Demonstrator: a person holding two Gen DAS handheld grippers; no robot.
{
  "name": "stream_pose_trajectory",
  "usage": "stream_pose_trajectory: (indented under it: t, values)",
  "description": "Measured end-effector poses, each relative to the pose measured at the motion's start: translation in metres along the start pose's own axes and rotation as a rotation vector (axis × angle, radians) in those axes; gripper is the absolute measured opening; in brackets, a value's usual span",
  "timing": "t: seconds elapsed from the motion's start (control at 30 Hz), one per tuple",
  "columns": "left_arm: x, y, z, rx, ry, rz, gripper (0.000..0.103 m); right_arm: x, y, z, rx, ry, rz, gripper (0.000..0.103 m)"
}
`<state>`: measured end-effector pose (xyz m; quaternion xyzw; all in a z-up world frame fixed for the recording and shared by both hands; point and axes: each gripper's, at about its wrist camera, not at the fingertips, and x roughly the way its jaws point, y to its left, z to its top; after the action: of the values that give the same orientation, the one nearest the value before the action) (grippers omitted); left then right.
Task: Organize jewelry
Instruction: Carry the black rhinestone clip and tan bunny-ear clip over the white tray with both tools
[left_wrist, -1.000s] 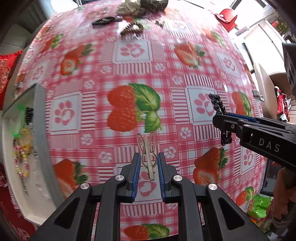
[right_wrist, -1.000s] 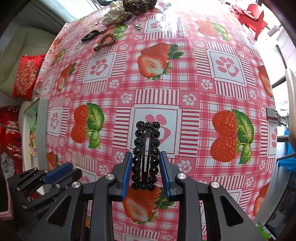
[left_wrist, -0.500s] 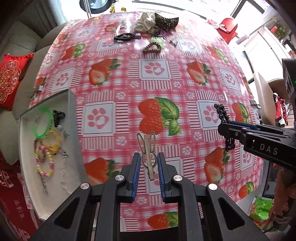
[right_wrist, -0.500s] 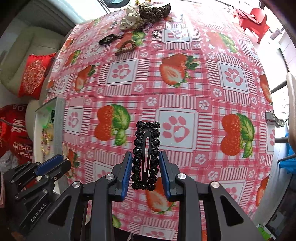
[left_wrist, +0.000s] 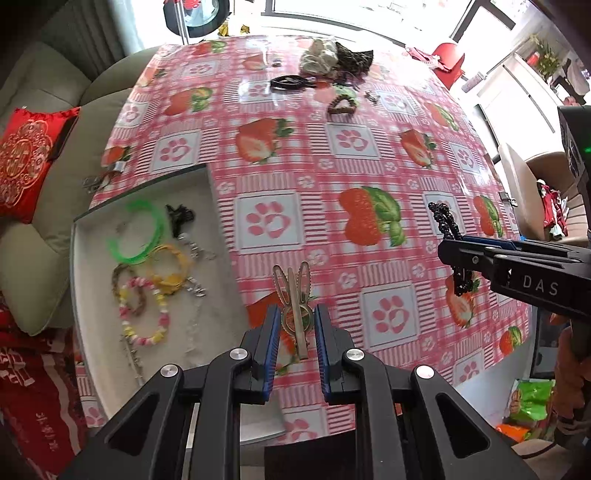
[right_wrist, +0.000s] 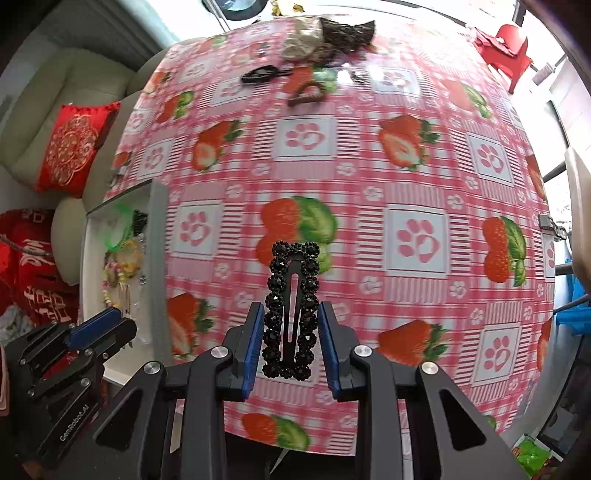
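The left claw (left_wrist: 294, 334) grips a gold rabbit-shaped hair clip (left_wrist: 294, 301) above the counter (left_wrist: 332, 177), beside the white tray (left_wrist: 88, 288). The right claw (right_wrist: 291, 339) clamps a black beaded hair clip (right_wrist: 291, 306) over the counter

black tool (left_wrist: 294, 332) frames, blue pads (left_wrist: 273, 332), silver screws.

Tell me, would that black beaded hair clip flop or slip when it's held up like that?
Probably stiff: the black beaded clip stands straight out of the right gripper without sagging. Its bumpy beads likely help the pads grip. The beads may be fragile.
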<state>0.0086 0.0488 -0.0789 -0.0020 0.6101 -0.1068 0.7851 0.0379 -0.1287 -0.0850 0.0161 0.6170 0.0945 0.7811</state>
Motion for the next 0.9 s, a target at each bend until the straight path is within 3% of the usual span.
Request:
stream_pose_trajectory:
  t: [0.43,0.9]
  values:
    - [-0.012,0.066,-0.043,-0.081,-0.003,0.033,0.025,0.004,0.081,-0.017,-0.111,0.008,0.015,0.032]
    - [0.007,0.136,-0.101,-0.229,0.079,0.114,0.025,0.033,0.155,-0.034,-0.247,0.073,0.082,0.032]
